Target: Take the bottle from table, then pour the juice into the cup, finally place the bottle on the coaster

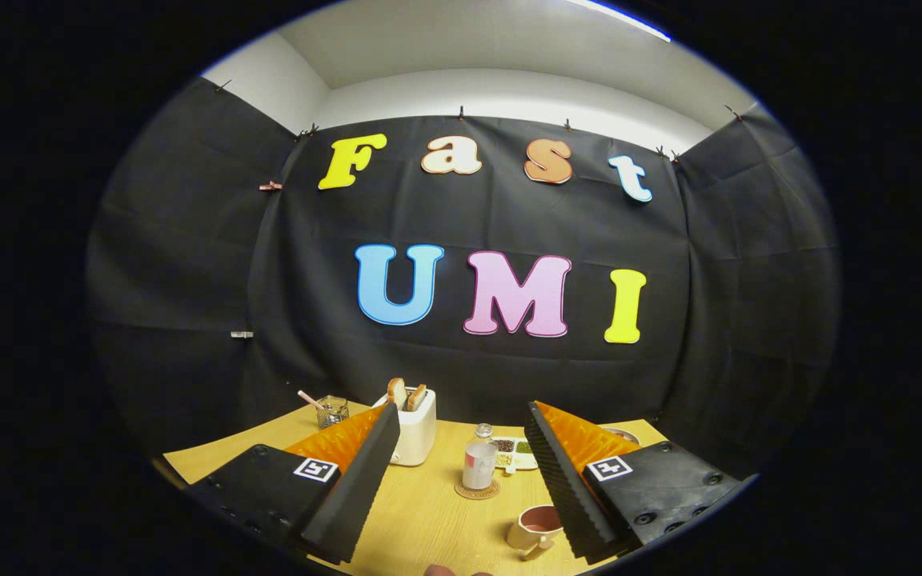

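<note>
On the far left of the wooden desk (429,520), beyond the left finger (353,488), stood a small wire basket (332,412) with a thin stick leaning out of it toward the left. Just right of it, partly hidden behind that finger's tip, a white toaster (415,428) stood against the black cloth wall with two slices of toast (406,394) poking up from its slots. The tool (461,480) was spread wide and held nothing, its two ribbed black fingers well apart with bare desk between them. In the gap ahead of the fingers, the bottle (479,462) stood upright on the round coaster (477,490), its long axis vertical and its cap pointing straight up; it touched neither finger. Just behind and right of the bottle lay a white divided dish (515,454) with dark and green fillings, its right end hidden by the right finger (565,488). Nearer the camera, close beside the inner edge of the right finger, sat the cup (537,528), mouth up, its handle turned toward the viewer, a reddish-brown inside showing. Beyond the right finger's tip the rim of a bowl (623,434) peeked out.
</note>
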Motion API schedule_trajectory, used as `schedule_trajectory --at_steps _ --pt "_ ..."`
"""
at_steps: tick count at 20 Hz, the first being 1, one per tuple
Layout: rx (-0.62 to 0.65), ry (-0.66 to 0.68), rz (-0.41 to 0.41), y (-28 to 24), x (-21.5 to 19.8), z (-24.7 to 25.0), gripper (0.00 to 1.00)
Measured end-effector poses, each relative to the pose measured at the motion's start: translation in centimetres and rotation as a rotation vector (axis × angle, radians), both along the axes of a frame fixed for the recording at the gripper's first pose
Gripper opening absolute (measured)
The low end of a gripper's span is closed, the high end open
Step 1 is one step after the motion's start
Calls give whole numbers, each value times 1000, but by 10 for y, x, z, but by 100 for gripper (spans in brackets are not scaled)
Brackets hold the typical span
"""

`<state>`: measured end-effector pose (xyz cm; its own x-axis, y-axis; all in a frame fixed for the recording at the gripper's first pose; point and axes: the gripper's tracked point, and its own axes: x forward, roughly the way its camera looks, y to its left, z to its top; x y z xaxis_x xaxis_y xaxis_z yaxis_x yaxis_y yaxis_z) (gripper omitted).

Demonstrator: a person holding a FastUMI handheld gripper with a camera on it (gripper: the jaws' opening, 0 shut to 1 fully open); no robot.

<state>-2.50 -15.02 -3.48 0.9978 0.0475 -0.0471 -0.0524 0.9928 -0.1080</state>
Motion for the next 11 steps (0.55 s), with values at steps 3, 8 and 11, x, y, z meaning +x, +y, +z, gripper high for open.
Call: schedule_trajectory --at_steps 3,8,11 --pt "18 12 -3 -1 -4 -2 97" --pt "20 50 2 -1 -9 -13 96" --pt "24 69 24 0 -15 -17 96"
